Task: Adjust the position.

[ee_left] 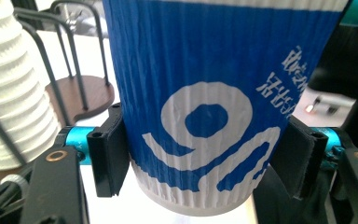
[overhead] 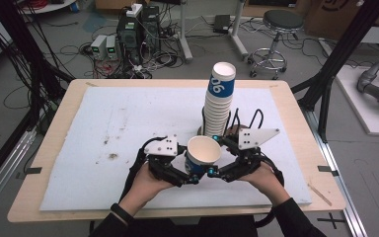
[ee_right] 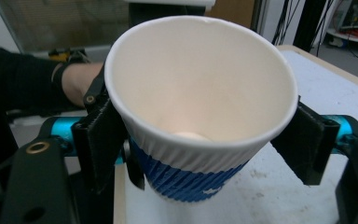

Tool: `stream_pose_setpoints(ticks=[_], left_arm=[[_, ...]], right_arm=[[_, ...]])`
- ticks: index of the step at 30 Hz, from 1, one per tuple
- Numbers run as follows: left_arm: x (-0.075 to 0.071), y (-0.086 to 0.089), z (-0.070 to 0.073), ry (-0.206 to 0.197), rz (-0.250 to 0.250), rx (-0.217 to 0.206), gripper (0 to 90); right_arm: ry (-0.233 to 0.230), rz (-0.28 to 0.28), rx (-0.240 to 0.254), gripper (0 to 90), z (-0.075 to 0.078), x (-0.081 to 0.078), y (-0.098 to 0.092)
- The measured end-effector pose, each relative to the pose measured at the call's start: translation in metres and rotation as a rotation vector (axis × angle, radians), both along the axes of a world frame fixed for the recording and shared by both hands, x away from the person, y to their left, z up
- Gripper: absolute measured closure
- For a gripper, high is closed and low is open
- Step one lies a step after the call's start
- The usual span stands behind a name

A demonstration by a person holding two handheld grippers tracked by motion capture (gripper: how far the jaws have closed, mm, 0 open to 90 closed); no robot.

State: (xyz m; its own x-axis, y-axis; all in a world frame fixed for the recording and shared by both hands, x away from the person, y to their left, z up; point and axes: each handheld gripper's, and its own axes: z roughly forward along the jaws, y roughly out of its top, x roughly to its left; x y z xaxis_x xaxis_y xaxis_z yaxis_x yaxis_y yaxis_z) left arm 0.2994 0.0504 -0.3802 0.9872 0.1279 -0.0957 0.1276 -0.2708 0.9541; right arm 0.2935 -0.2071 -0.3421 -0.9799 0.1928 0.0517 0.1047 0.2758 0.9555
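Left gripper jaws clamped tight, right gripper jaws spread wider, both hands low, converging at centre.

Overhead plus two close cup views

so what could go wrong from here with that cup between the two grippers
1. The left gripper pinches the thin paper cup low on its wall; squeezing harder could dent it.
2. The right gripper sits around the cup near its rim, and its right pad looks slightly off the wall, so a handover now could let the cup slip.
3. The tall cup stack stands close behind; a swing could topple it.
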Motion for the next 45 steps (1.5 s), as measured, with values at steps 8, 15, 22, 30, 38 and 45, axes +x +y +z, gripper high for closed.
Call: stream_pose_setpoints(ticks=[8,15,22,30,38,45], left_arm=[[-0.001,0.0,-0.003,-0.005,-0.007,-0.086,29.6],[-0.002,-0.003,-0.003,-0.001,-0.014,-0.089,29.4],[-0.004,-0.004,0.003,-0.008,0.006,-0.108,18.4],[-0.005,-0.001,0.011,-0.008,0.014,-0.152,16.3],[-0.004,0.001,0.013,-0.013,0.015,-0.163,17.4],[-0.005,0.001,0.013,-0.014,0.005,-0.166,24.9]], right_arm=[[0.077,0.02,0.109,19.0,0.0,0.001,0.002],[0.055,0.018,0.128,20.6,0.0,0.0,0.005],[0.036,0.018,0.136,23.1,0.0,-0.002,0.005],[0.023,0.021,0.137,23.3,-0.001,-0.003,0.008],[0.03,0.027,0.133,23.3,-0.003,-0.003,0.011],[0.025,0.027,0.137,23.3,-0.003,-0.003,0.013]])
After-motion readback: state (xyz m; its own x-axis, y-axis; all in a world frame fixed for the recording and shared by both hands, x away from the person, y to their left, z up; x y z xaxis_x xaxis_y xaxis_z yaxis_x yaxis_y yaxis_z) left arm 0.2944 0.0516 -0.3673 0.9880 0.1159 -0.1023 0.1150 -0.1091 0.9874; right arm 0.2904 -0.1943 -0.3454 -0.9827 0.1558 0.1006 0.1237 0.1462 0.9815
